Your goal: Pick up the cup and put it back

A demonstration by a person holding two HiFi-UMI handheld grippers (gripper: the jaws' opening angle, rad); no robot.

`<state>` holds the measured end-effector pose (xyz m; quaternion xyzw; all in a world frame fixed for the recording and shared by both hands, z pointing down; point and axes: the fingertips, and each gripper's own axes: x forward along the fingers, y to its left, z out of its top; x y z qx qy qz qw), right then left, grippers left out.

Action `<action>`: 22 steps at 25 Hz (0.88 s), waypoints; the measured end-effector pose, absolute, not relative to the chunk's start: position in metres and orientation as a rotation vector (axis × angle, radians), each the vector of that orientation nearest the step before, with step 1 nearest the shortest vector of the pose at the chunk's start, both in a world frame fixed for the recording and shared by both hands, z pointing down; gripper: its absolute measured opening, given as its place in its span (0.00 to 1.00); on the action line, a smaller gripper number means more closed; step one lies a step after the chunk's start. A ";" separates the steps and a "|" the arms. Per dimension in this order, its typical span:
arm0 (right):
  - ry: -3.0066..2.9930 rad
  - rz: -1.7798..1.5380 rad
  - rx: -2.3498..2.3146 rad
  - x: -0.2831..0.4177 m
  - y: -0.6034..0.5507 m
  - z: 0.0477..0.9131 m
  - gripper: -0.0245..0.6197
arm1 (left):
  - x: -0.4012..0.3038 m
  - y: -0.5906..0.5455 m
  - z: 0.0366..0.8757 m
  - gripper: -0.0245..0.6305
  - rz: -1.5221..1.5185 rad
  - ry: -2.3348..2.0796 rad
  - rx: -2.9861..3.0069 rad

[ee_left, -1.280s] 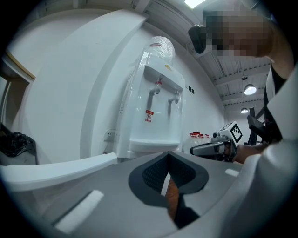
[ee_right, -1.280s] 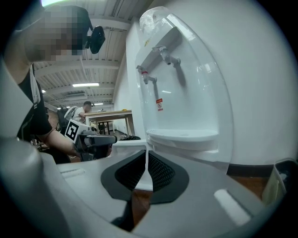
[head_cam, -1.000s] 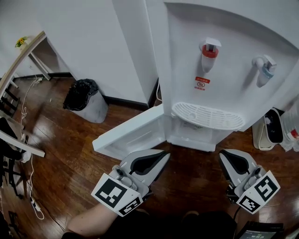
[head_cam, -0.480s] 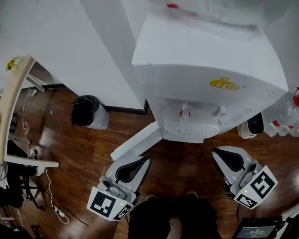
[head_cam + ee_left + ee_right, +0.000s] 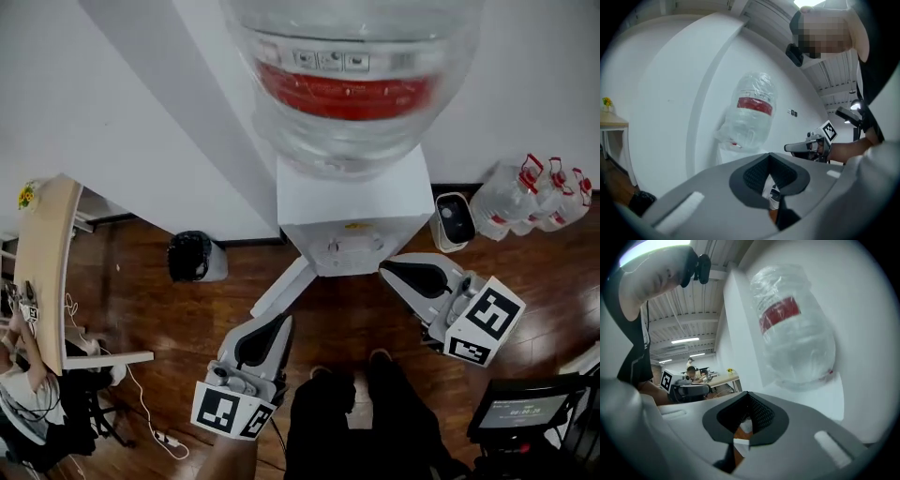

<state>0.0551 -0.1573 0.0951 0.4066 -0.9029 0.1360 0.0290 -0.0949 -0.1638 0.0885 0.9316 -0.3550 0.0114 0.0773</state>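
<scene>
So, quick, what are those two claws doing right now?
Left claw: closed, empty.
Right claw: closed, empty.

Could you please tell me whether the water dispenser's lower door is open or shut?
Open: the white door stands angled out from the dispenser, over the wooden floor.

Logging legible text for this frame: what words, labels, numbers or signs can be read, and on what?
None can be read.
Red label on the water bottle: blurred.
Yellow logo on the dispenser: too small.
Screen at lower right: digits too small.
Square markers on the left tool and right tool: patterns, no letters.
</scene>
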 end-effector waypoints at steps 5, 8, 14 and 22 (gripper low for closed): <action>-2.804 0.419 1.271 0.049 -0.147 -0.003 0.04 | -0.110 -0.157 -0.003 0.04 0.035 -1.093 2.776; -2.805 0.403 1.284 0.044 -0.142 -0.046 0.04 | -0.120 -0.150 -0.042 0.04 0.030 -1.117 2.765; -2.815 0.360 1.287 0.033 -0.134 -0.099 0.04 | -0.133 -0.134 -0.087 0.04 0.004 -1.149 2.739; -2.821 0.309 1.290 0.018 -0.120 -0.131 0.04 | -0.144 -0.117 -0.111 0.04 -0.021 -1.171 2.736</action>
